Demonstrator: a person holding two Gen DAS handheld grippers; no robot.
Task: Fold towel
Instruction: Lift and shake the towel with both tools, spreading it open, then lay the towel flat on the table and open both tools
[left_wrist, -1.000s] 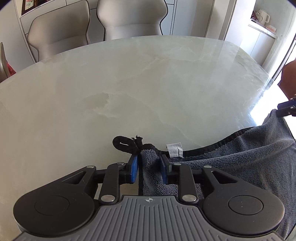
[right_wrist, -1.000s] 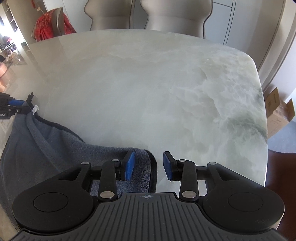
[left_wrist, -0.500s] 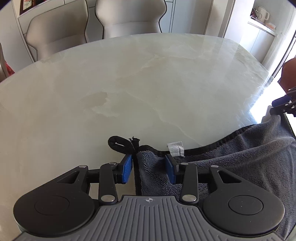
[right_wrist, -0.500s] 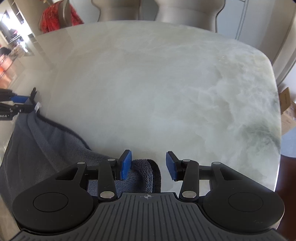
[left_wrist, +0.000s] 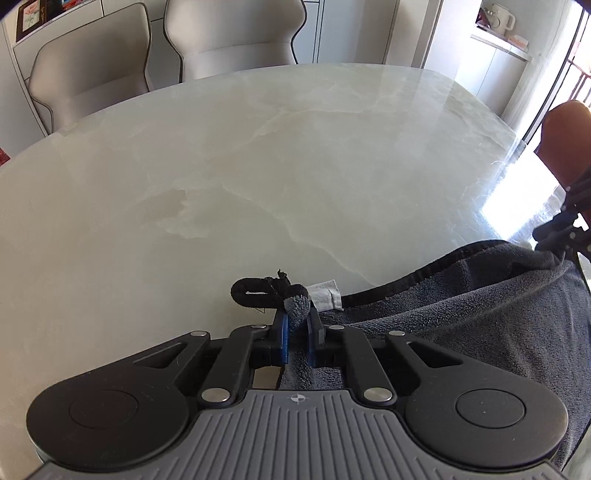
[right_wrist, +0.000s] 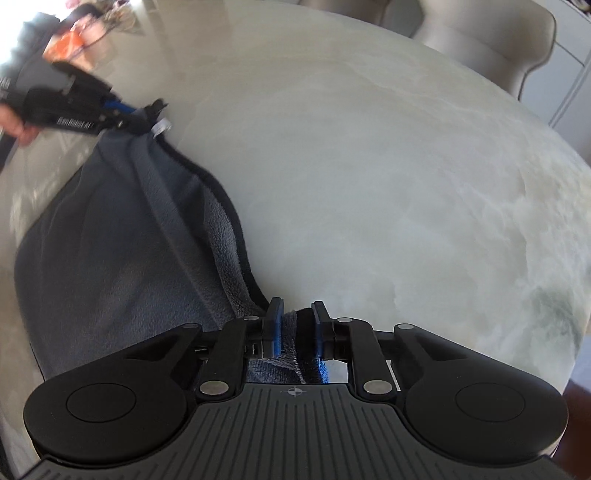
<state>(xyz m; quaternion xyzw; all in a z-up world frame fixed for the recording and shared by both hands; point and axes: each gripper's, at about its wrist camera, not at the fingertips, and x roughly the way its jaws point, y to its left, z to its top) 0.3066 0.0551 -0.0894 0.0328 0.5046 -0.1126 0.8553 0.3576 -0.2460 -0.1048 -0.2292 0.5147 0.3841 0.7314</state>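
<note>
A dark grey towel (left_wrist: 461, 314) with a black hem lies on the near part of the marble table (left_wrist: 258, 166). My left gripper (left_wrist: 297, 326) is closing, and its blue pads pinch the towel's corner beside the black hanging loop (left_wrist: 255, 291) and the white label (left_wrist: 327, 299). In the right wrist view my right gripper (right_wrist: 298, 323) is closing too, with the hemmed opposite corner of the towel (right_wrist: 122, 258) between its pads. The towel stretches from there to the left gripper (right_wrist: 122, 110) at the upper left. The right gripper's tip (left_wrist: 561, 229) shows at the left view's right edge.
Two pale upholstered chairs (left_wrist: 92, 62) (left_wrist: 236, 33) stand behind the table's far edge. A shelf with a white jug (left_wrist: 498, 18) is at the back right. A person's hand (right_wrist: 14, 125) holds the left gripper. The table's right edge (right_wrist: 576, 295) curves close by.
Both grippers' jaws opened a little and then came together on the towel's corners. The right gripper has rolled and shifted sideways, so the towel now slants across its view.
</note>
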